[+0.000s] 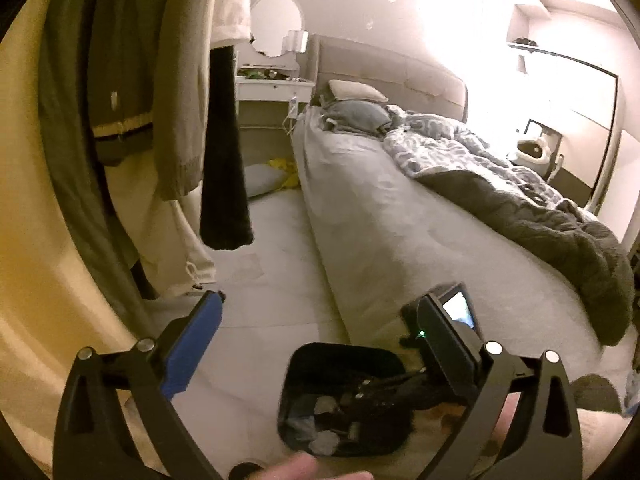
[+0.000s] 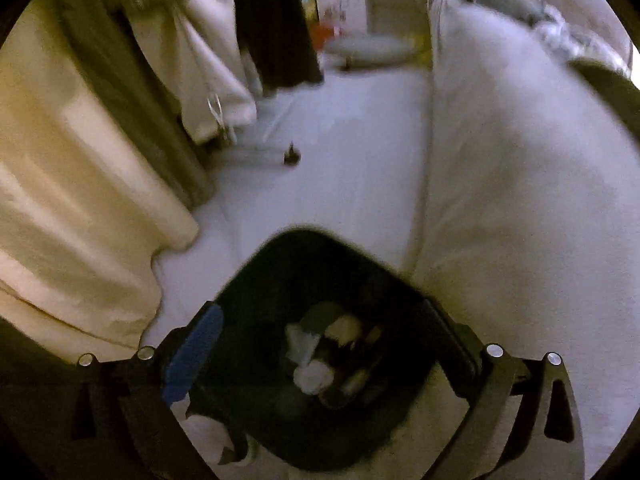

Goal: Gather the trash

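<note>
A black trash bin [image 1: 340, 354] stands on the pale floor beside the bed, with crumpled white tissues [image 2: 312, 376] and dark scraps inside. My right gripper [image 2: 322, 310] hovers right above the bin's rim [image 2: 304, 236]; its jaws are spread wide with nothing between them. My left gripper [image 1: 320, 304] is also open and empty, higher up and facing along the bed. In the left wrist view the right gripper's camera screen [image 1: 458, 308] shows by the right finger, and its dark body reaches over the bin. A pale scrap [image 1: 248, 268] lies on the floor.
The bed [image 1: 400, 216] with a rumpled blanket fills the right side. Hanging clothes [image 1: 120, 100] and a cream curtain [image 2: 72, 184] crowd the left. A small dark object [image 2: 291, 157] sits on the floor. A white nightstand [image 1: 272, 88] stands at the far end. A hand [image 1: 296, 468] shows at the bottom edge.
</note>
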Available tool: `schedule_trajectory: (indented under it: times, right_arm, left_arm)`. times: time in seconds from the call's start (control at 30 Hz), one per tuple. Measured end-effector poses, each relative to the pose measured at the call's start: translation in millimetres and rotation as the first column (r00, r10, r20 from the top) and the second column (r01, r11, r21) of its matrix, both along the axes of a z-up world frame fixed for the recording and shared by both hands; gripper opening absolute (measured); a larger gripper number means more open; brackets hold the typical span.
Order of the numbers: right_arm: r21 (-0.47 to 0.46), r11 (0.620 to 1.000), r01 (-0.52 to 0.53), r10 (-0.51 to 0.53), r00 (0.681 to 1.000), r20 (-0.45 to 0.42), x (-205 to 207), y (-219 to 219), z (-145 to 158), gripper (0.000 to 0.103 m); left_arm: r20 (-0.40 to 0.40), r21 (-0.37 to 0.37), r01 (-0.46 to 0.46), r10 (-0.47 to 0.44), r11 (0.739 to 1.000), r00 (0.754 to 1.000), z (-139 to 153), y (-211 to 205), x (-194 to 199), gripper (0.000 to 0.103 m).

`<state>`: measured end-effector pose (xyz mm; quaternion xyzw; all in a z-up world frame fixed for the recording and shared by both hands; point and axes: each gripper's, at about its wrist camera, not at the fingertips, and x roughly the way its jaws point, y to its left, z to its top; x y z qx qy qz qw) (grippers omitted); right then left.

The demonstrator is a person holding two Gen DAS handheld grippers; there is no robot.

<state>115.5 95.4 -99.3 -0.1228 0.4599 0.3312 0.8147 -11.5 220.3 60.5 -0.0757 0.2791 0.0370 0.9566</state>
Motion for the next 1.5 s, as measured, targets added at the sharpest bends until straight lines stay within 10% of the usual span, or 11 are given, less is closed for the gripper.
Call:
schedule_trajectory:
  times: [0.47, 0.97, 1.5]
  right_arm:
    - [0.146, 0.954, 0.262, -0.299, 0.873, 0.386, -102, -187, 158, 0.100]
    - [0.310, 0.849, 0.428, -0.528, 0.708, 0.469, -187, -346, 168, 0.100]
    - [0.324, 0.864, 0.385, -0.494, 0.770, 0.403, -181, -356, 154, 0.100]
  left_arm:
    - [0.071, 0.055, 0.002, -0.006, 0.998, 0.997, 28, -61, -40, 0.100]
    - [0.126, 0.145, 0.029, -0.047, 0.989, 0.991, 8, -102, -52, 0.100]
    - [0.064, 0.206, 0.052, -0.066, 0.977, 0.996, -6, -124, -39, 0.100]
